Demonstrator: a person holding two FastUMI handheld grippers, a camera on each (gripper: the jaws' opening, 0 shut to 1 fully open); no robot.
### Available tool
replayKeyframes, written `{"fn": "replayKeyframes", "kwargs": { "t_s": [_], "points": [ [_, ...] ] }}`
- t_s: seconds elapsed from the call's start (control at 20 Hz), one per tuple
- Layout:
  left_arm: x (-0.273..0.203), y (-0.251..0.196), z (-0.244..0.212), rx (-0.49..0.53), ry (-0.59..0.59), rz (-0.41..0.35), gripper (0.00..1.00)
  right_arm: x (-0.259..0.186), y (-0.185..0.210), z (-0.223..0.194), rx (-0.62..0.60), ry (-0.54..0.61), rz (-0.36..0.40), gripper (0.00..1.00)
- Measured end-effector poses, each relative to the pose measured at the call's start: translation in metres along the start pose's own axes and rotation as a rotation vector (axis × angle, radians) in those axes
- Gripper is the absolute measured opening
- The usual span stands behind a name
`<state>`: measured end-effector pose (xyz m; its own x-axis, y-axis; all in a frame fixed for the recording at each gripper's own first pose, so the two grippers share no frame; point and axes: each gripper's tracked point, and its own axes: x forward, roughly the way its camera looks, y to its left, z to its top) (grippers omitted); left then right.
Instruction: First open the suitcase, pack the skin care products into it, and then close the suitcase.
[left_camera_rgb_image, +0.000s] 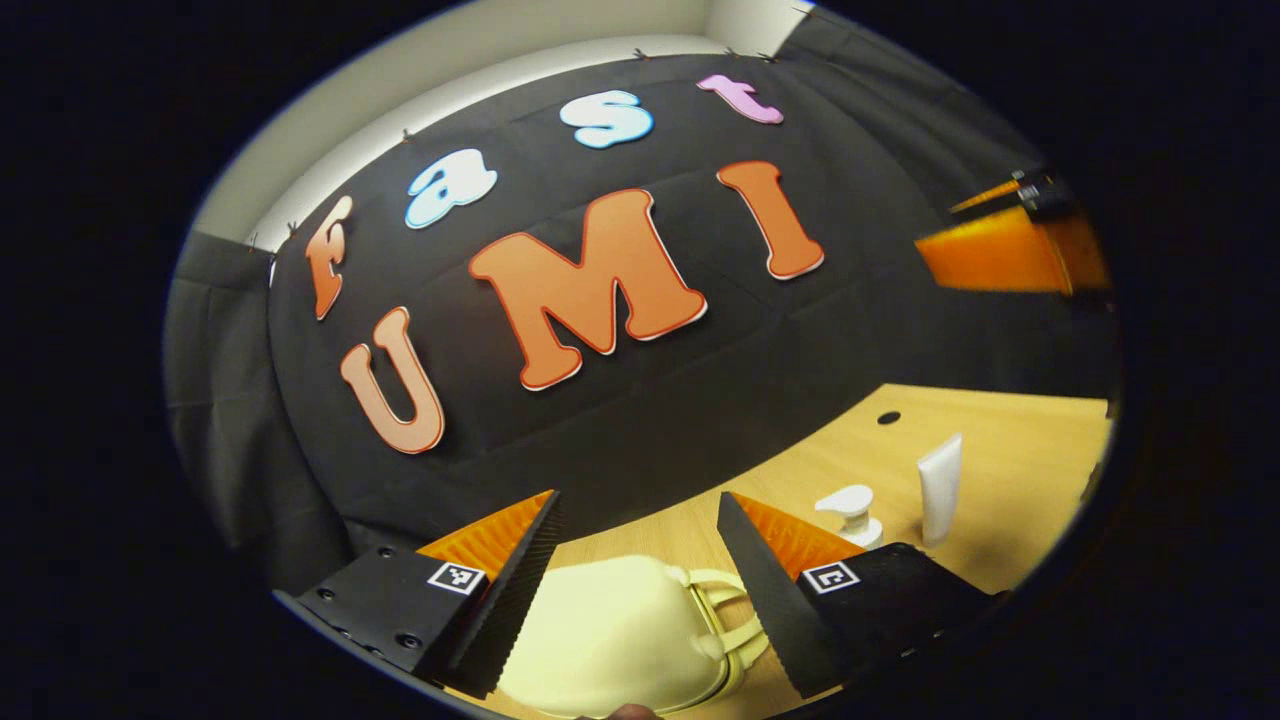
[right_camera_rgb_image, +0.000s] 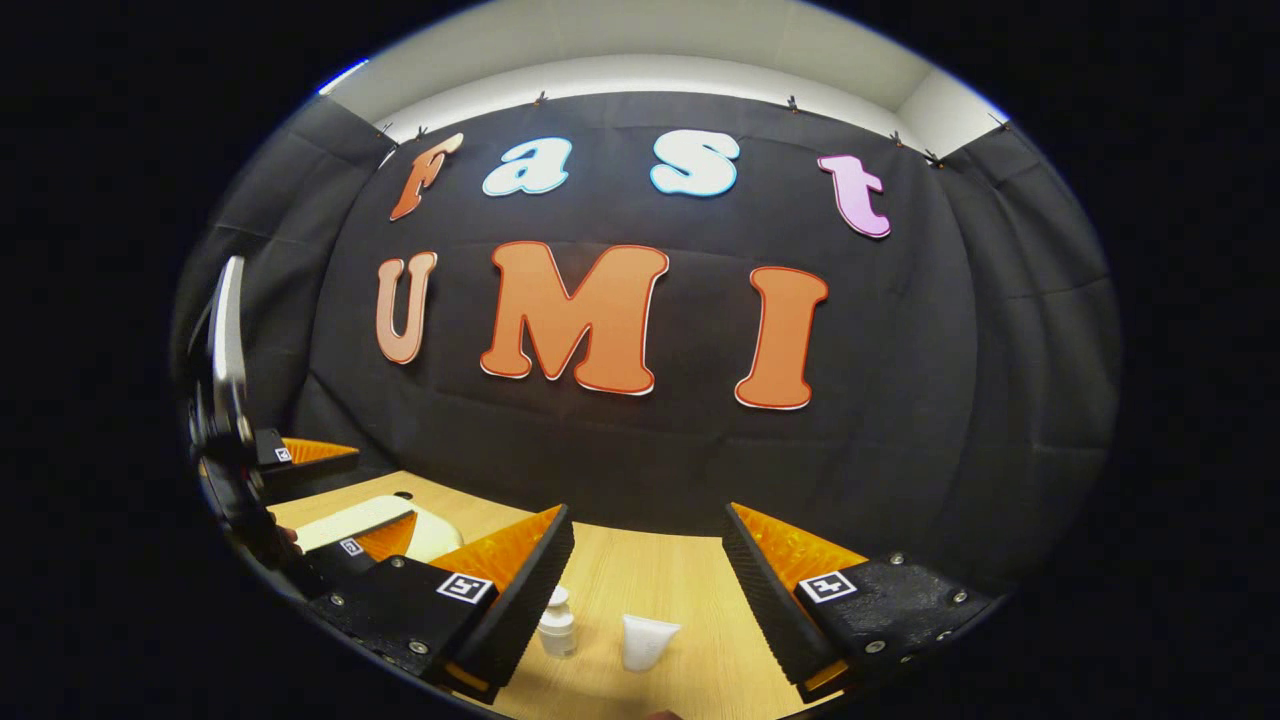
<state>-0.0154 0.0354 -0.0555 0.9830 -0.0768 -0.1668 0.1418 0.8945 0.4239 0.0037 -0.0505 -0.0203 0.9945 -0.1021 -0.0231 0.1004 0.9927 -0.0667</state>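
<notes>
Fingers of the left gripper (left_camera_rgb_image: 636, 560) are standing spread wide w/ nothing between them, hovering over the pale cream suitcase (left_camera_rgb_image: 615, 640), which is lying just below and between the tips on the wooden surface (left_camera_rgb_image: 1020, 470). Its handle (left_camera_rgb_image: 722, 610) is curving close to the right finger. Case is looking shut from here; can't tell where the zip or latch is sitting.

Right gripper (right_camera_rgb_image: 648, 560) fingers are also spread apart, empty, hanging above the two skin care items: a small pump bottle (right_camera_rgb_image: 557, 622) just inside the left finger and a white tube (right_camera_rgb_image: 645, 640) roughly midway between the tips, both standing upright and a little apart from each other.

Risks, as I'm reading it:
- Suitcase shell is looking smooth and rounded, so the fingers are likely slipping off if they're closing on the body instead of the handle or lid edge. Case could also be sliding on the surface rather than opening, esp. w/ nothing bracing it.
- Tube is standing on its cap end, so it's probably tipping at the slightest side nudge; same for the pump bottle, top-heavy w/ its head.
- Bottle is sitting near the right gripper's left finger; going for the tube risks clipping it.
- Both grippers are working close together near the case, so a collision is possible.
</notes>
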Motion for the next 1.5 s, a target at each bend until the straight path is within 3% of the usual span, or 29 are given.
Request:
{"fn": "replayKeyframes", "kwargs": {
  "t_s": [0.7,0.9,1.2,1.3,1.4,1.45,1.5],
  "points": [
    [0.008,-0.038,-0.087,0.479,0.147,-0.190,0.97,-0.016,-0.041,-0.026,0.003,0.055,-0.075,0.95],
    [0.010,-0.052,-0.114,0.625,0.178,-0.215,0.98,-0.019,-0.049,-0.034,0.005,0.077,-0.085,0.95],
    [0.023,-0.050,-0.144,0.759,0.265,-0.201,0.87,-0.021,-0.054,-0.039,0.010,0.083,-0.093,0.95],
    [0.029,-0.050,-0.150,0.786,0.283,-0.200,0.76,-0.021,-0.052,-0.040,0.008,0.086,-0.088,0.95],
    [0.031,-0.047,-0.149,0.827,0.276,-0.173,0.75,-0.023,-0.051,-0.042,0.001,0.088,-0.083,0.95],
    [0.032,-0.047,-0.146,0.841,0.269,-0.166,0.58,-0.023,-0.051,-0.043,-0.002,0.090,-0.083,0.95],
    [0.032,-0.046,-0.145,0.846,0.264,-0.165,0.49,-0.024,-0.050,-0.044,-0.005,0.096,-0.081,0.95]
  ]
}}
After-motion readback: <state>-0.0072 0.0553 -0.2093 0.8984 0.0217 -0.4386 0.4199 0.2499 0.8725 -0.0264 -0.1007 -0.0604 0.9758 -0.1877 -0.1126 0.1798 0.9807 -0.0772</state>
